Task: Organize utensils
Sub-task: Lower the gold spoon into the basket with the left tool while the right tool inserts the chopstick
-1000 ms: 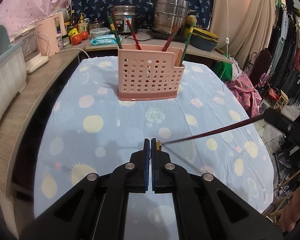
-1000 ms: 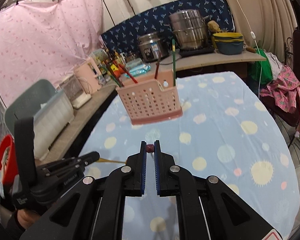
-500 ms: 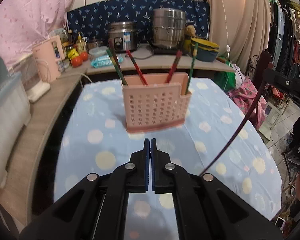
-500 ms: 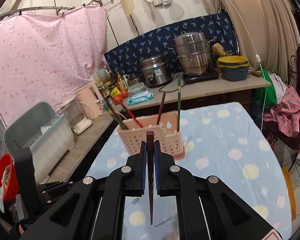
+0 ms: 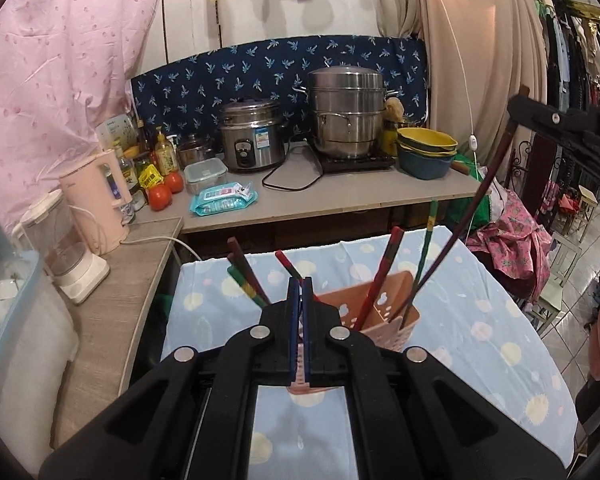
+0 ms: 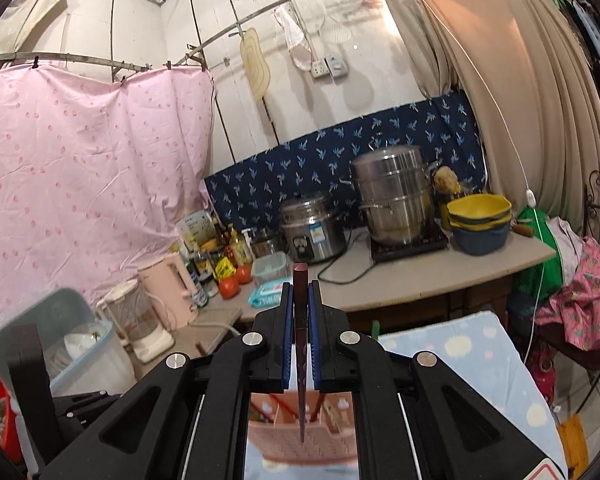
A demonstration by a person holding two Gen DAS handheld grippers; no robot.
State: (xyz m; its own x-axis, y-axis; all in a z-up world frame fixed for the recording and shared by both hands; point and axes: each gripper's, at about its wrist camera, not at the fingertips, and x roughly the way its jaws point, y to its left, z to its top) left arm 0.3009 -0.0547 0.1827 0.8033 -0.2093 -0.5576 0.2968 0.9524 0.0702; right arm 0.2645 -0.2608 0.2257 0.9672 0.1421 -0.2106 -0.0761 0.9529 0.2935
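A pink perforated utensil basket (image 5: 396, 312) stands on the blue dotted tablecloth (image 5: 480, 320), holding several red and green chopsticks (image 5: 380, 276). My right gripper (image 6: 300, 292) is shut on a dark maroon chopstick (image 6: 301, 360), held upright with its tip down inside the basket (image 6: 276, 440). In the left wrist view this chopstick (image 5: 468, 216) slants from the right gripper (image 5: 516, 108) at upper right into the basket's right end. My left gripper (image 5: 300, 284) is shut and empty, just in front of and above the basket.
A counter (image 5: 340, 200) behind the table holds a rice cooker (image 5: 252, 140), steel steamer pot (image 5: 346, 112), stacked bowls (image 5: 426, 152), tomatoes and bottles. A pink kettle (image 5: 96, 200) and blender stand left. A chair with pink clothes (image 5: 512, 232) stands right.
Both grippers rose and moved toward the basket. My right gripper swung the maroon chopstick upright and lowered its tip into the basket's right end.
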